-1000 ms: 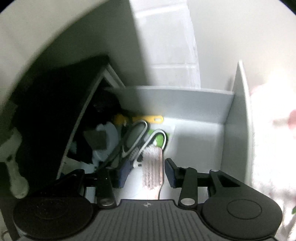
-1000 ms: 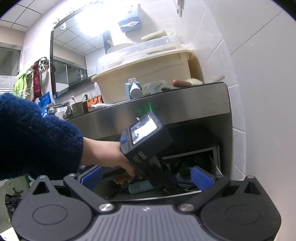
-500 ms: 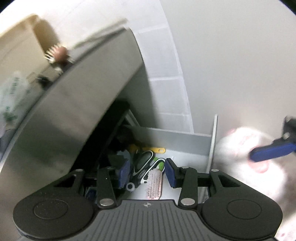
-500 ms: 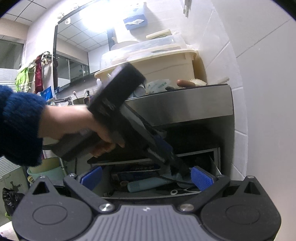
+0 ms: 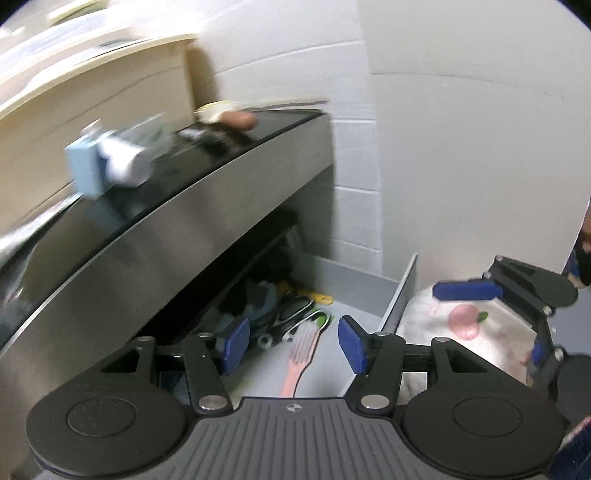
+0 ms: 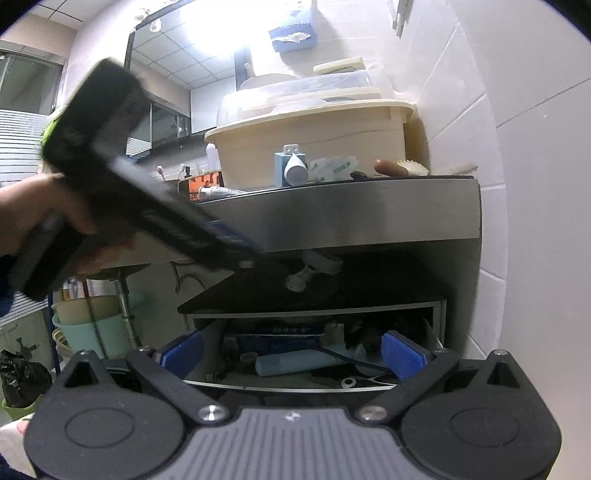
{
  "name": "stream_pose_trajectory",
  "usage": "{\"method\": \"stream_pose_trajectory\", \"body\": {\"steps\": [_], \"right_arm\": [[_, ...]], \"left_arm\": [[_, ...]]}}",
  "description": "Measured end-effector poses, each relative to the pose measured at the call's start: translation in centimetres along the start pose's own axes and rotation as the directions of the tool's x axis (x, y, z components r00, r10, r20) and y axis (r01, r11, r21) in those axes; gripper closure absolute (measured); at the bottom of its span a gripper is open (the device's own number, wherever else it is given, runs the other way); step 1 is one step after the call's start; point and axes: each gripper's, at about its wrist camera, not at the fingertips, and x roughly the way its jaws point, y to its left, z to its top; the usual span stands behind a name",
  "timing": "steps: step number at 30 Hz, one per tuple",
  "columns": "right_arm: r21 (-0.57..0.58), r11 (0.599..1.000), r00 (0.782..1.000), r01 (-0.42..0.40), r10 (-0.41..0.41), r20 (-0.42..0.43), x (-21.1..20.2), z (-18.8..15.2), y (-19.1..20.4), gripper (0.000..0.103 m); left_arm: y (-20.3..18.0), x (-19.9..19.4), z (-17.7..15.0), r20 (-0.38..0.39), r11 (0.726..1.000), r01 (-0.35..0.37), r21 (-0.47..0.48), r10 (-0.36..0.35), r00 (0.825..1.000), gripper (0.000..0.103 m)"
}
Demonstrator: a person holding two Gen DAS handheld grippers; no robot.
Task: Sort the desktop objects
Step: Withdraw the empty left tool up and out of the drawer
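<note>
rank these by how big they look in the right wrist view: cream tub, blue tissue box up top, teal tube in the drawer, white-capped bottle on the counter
1. cream tub
2. teal tube, though it lies much nearer the camera
3 and 4. blue tissue box and white-capped bottle look about alike; the box is farther away, so no ranking.

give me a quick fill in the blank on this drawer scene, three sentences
1. The pink brush lies on the grey floor of the open ____.
2. On the countertop, the small blue box stands in front of a large ____ tub.
3. Nothing sits between the pads of the left gripper; its jaws are ____.

Missing words: drawer; cream; opening
</note>
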Motion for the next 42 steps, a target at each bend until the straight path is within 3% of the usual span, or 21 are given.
{"method": "stream_pose_trajectory", "body": {"steps": [2, 6, 10, 18, 24, 29, 31, 35, 40, 42], "right_arm": [[-0.006, 1.0, 1.0, 0.002, -0.002, -0.002, 0.1, 0.0, 0.1, 0.0], [-0.021, 1.0, 1.0, 0.004, -0.004, -0.006, 0.2, 0.1, 0.3, 0.0], [-0.036, 0.999, 1.0, 0.006, -0.007, -0.014, 0.4, 0.1, 0.6, 0.0], [-0.071, 0.998, 1.0, 0.004, -0.006, -0.031, 0.7, 0.1, 1.1, 0.0], [-0.077, 0.997, 0.999, 0.008, -0.011, -0.038, 0.8, 0.0, 1.3, 0.0], [-0.093, 0.996, 0.999, 0.011, -0.015, -0.049, 1.0, 0.0, 1.5, 0.0], [-0.105, 0.994, 0.998, 0.01, -0.015, -0.053, 1.1, -0.1, 1.7, 0.0], [-0.121, 0.993, 0.998, 0.01, -0.018, -0.064, 1.3, -0.1, 2.0, 0.0], [-0.132, 0.991, 0.997, 0.015, -0.026, -0.076, 1.6, -0.2, 2.1, 0.0], [-0.13, 0.991, 0.996, 0.021, -0.031, -0.081, 1.7, -0.2, 2.1, 0.0]], "left_arm": [[0.5, -0.8, -1.4, 0.007, 0.999, -0.026, -0.039, 0.027, 1.0, 0.043], [1.5, -2.4, -4.5, 0.018, 0.99, -0.079, -0.113, 0.081, 0.997, 0.042], [2.7, -4.2, -7.5, 0.061, 0.964, -0.135, -0.23, 0.152, 0.986, 0.041], [3.5, -6.5, -12.8, 0.125, 0.856, -0.313, -0.411, 0.393, 0.911, 0.038], [2.5, -7.0, -15.2, 0.161, 0.812, -0.346, -0.471, 0.465, 0.871, 0.036], [1.1, -6.6, -16.8, 0.196, 0.8, -0.383, -0.462, 0.513, 0.835, 0.032], [0.7, -6.3, -17.3, 0.204, 0.796, -0.38, -0.47, 0.517, 0.831, 0.028], [0.4, -5.8, -18.3, 0.196, 0.798, -0.368, -0.477, 0.505, 0.84, 0.028], [0.3, -6.0, -18.8, 0.207, 0.778, -0.371, -0.507, 0.527, 0.824, 0.022], [0.0, -5.8, -19.2, 0.199, 0.779, -0.371, -0.506, 0.524, 0.828, 0.021]]}}
